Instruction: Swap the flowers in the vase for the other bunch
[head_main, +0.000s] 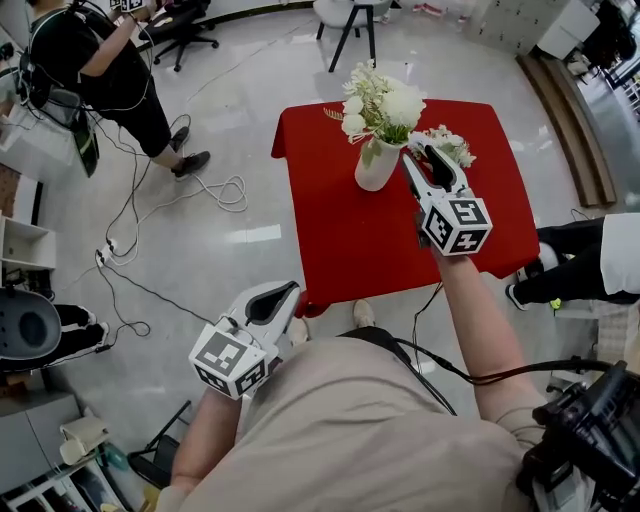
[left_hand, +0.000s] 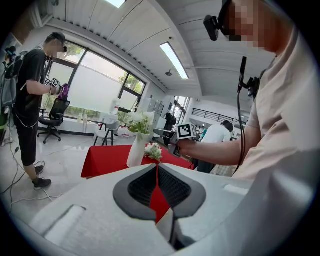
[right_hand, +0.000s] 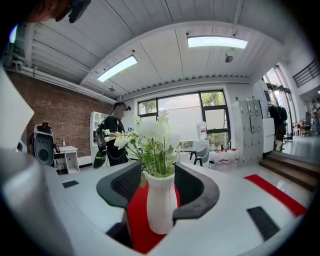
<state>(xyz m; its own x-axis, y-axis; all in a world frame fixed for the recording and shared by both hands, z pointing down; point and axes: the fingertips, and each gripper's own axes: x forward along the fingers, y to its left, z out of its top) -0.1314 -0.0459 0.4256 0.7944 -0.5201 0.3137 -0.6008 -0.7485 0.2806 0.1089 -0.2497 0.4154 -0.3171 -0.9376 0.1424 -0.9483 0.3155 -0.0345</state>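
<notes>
**Right hand-held gripper at the vase, jaws apart**

The left hand-held gripper (head_main: 285, 292) is hanging close to the person's body, off the bench (head_main: 350, 240), with its jaws together and empty. The right hand-held gripper (head_main: 420, 152) is reaching over the red bench, its jaws standing partly apart about the white vase (head_main: 377, 165) without clamping it. White flowers (head_main: 385, 105) are standing in the vase. The other bunch (head_main: 447, 143) is lying just beside it on the bench.

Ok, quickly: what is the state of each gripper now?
Left gripper: jaws closed, empty.
Right gripper: jaws open, facing the vase, not gripping it.
</notes>
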